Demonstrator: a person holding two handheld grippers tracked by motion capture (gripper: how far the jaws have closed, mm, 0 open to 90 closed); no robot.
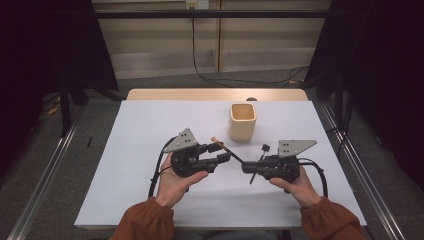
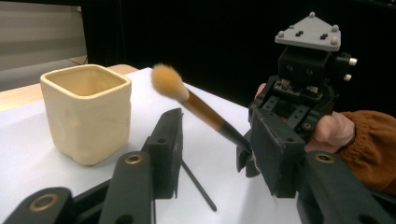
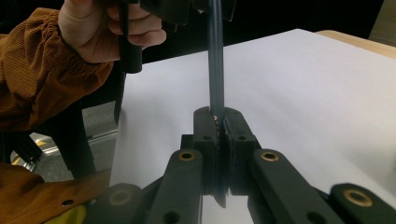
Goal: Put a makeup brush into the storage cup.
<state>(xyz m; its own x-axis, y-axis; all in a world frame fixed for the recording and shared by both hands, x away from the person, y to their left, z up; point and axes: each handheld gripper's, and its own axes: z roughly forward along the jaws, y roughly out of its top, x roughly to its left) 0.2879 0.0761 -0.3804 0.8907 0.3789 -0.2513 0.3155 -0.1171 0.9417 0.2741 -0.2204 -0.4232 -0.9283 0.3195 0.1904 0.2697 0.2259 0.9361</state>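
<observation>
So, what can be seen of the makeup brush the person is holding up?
The slim makeup brush with a black handle, brown ferrule and fluffy tan bristle head is held off the white table, slanted, bristles toward the cream square ceramic cup. The right tool is shut on its handle end. The left tool has its jaws either side of the handle near the ferrule; they have just been closing, without visibly pressing yet. Its bristles look clean and dry.

Cream cup (image 2: 86, 112); brush (image 2: 196, 108) tan bristles, black handle; white table (image 1: 150, 130); rust sleeves.
</observation>
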